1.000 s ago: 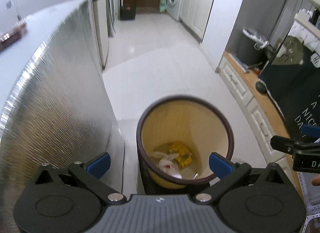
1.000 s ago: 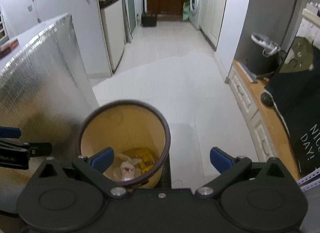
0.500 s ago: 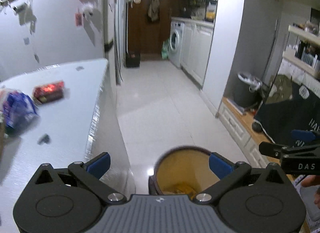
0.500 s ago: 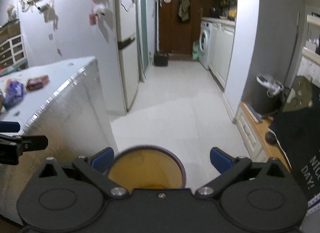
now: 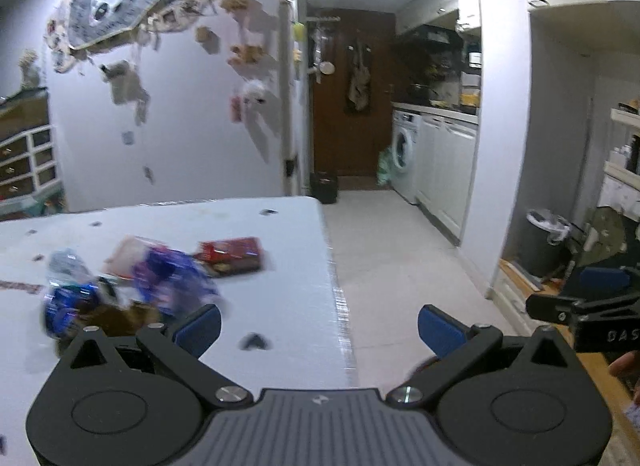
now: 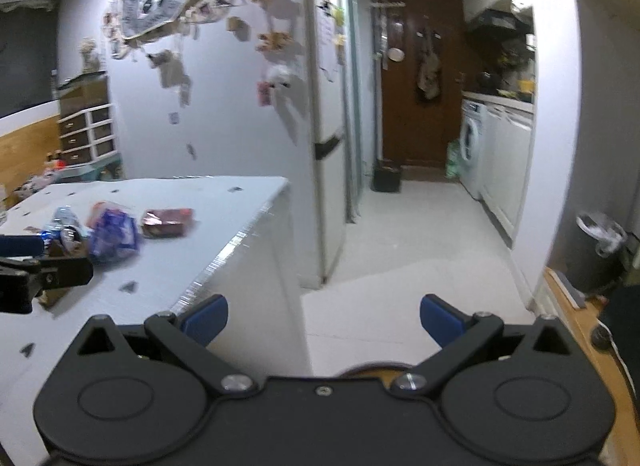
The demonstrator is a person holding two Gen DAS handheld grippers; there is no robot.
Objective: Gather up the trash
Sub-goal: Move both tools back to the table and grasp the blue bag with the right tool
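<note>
Wrappers (image 5: 160,270) on counter (image 5: 280,266); both claws wide, nothing betw.

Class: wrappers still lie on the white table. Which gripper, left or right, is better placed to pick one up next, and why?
Probably the left gripper. It is open above the white table, with the blue wrapper and red wrapper just ahead. The right gripper, also open, is past the table's edge over the floor.

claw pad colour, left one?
Blue pads on a black left claw; clearest in the left wrist view.
</note>
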